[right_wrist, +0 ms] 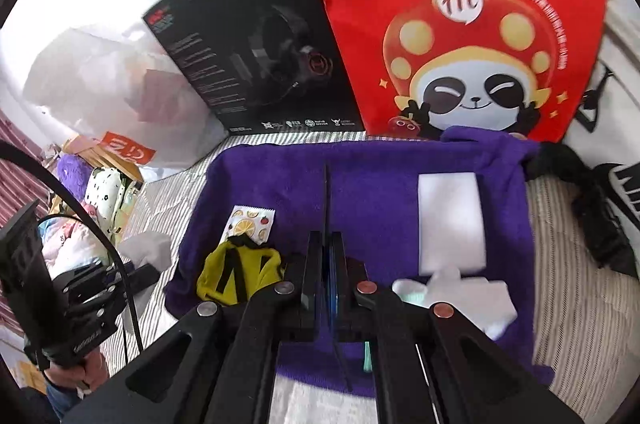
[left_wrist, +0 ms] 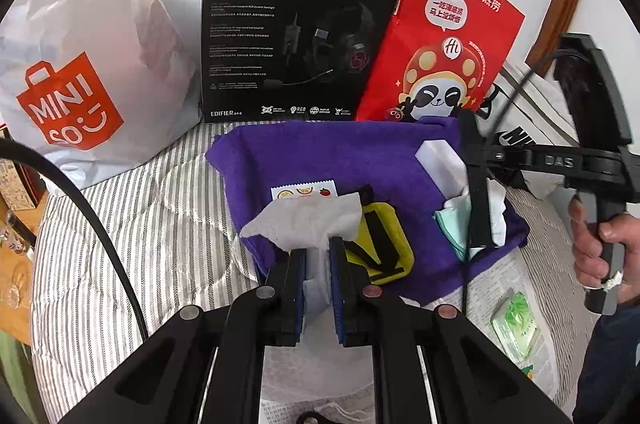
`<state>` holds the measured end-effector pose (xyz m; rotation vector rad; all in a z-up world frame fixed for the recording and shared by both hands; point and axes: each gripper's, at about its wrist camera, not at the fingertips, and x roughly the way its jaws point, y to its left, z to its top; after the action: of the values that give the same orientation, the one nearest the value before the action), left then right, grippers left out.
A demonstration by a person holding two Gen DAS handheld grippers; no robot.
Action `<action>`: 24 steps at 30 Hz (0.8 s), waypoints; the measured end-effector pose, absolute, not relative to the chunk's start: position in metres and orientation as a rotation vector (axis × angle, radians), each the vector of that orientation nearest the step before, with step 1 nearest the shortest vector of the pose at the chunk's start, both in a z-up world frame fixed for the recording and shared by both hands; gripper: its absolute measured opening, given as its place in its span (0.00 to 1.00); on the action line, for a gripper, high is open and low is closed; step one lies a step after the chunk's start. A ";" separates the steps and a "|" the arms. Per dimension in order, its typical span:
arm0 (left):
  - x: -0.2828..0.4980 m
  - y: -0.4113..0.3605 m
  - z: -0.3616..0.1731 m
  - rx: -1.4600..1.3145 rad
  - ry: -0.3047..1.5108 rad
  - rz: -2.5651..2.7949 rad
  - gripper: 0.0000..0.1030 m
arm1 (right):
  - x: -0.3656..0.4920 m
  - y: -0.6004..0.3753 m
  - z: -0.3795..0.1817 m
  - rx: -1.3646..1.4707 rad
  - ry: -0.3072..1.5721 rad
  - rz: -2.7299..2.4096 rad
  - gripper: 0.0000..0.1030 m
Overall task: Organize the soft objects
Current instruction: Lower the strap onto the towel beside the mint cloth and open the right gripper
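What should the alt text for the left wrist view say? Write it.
The left gripper holds a white tissue over a purple towel on a striped bed, where a yellow pouch lies; bags and a black box stand behind.

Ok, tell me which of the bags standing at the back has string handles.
The red paper bag with the panda print, right of the headset box. The white Miniso bag shows no handles.

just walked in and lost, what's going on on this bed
A person holds a gripper in each hand, sorting soft items on a purple towel. The left gripper is shut on a white tissue above the towel. The right gripper is shut, holding nothing visible, near a yellow pouch and a white sponge.
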<state>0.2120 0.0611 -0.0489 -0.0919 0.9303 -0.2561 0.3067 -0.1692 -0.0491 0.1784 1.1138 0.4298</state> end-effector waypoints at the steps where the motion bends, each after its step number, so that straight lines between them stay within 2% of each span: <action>1: 0.214 0.062 -0.050 -0.093 0.932 -0.257 0.11 | 0.312 -0.167 -0.055 0.182 1.129 0.428 0.03; 10: 0.229 0.067 -0.063 -0.098 0.949 -0.265 0.11 | 0.338 -0.172 -0.108 0.184 1.254 0.347 0.03; 22: 0.230 0.078 -0.068 -0.105 0.954 -0.263 0.11 | 0.339 -0.169 -0.126 0.120 1.282 0.322 0.06; 24: 0.228 0.080 -0.067 -0.103 0.953 -0.259 0.11 | 0.338 -0.167 -0.125 0.108 1.281 0.325 0.09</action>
<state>0.2282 0.0804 -0.0671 -0.1030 0.9534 -0.2589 0.3384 -0.1667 -0.1250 0.1083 1.2805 0.3249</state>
